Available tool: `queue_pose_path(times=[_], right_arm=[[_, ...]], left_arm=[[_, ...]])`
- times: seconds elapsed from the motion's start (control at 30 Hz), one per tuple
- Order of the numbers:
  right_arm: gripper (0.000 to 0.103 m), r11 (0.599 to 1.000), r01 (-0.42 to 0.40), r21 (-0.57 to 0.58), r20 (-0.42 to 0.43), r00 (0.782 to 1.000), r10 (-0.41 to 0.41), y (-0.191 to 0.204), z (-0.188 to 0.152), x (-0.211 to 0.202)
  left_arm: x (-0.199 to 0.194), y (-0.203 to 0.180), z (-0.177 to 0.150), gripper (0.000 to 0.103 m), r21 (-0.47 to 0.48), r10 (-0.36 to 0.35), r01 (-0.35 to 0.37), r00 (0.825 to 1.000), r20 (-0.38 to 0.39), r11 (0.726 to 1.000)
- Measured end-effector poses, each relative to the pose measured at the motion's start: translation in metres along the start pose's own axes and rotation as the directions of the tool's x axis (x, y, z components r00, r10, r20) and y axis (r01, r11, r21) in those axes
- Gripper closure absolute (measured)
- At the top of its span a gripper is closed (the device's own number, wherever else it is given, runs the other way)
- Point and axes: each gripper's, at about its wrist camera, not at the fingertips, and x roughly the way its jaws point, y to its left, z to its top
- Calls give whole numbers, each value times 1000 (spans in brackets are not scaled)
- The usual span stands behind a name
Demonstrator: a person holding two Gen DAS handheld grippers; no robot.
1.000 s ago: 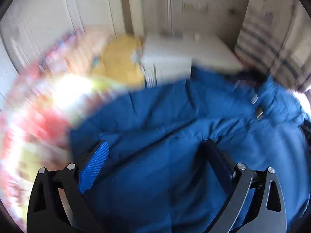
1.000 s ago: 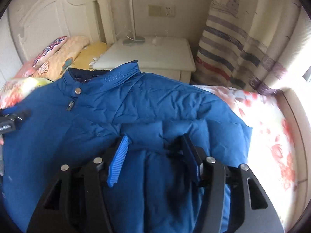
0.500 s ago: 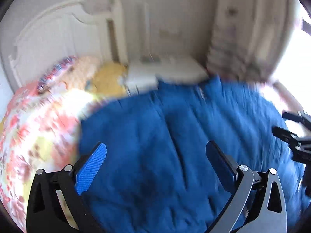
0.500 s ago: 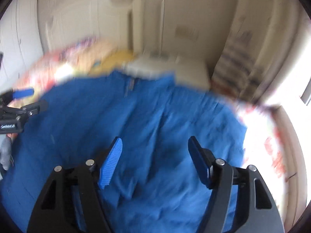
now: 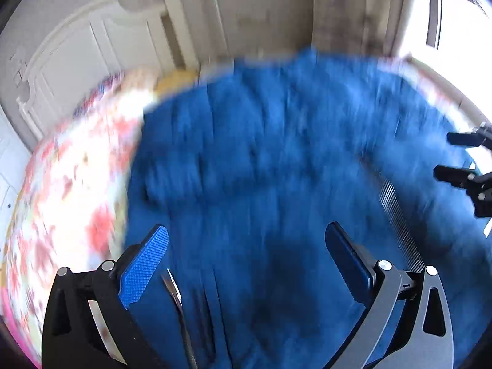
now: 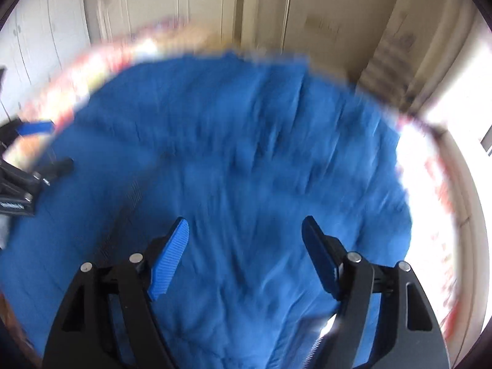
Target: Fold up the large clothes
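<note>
Now both claws, left claw (image 5: pixel 246 243) and right claw (image 6: pixel 246 233), gape empty above the jacket (image 6: pixel 230 153), the right's jaws having just widened.

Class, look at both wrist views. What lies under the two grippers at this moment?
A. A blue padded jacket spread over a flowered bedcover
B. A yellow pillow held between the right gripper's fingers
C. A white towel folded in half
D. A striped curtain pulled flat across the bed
A: the blue jacket fills both views, with the flowered bedcover showing at its edges, and both grippers stand open above it.
</note>
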Motion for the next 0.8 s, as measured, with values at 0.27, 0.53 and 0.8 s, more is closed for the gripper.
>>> queue_pose_path(times=[0.27, 0.53, 0.8], right_arm=[[27, 998, -48, 41, 112, 993, 43, 7, -36, -62], [24, 997, -73, -40, 68, 995, 75, 36, -99, -55], [23, 992, -62, -111, 162, 984, 79, 72, -142, -115]], left_arm=[[-56, 21, -28, 5, -100, -55, 63, 995, 79, 993], [-48, -15, -81, 4, 6, -64, 64, 997, 42, 998], [-102, -29, -128, 5, 35, -39, 35, 992, 122, 999]])
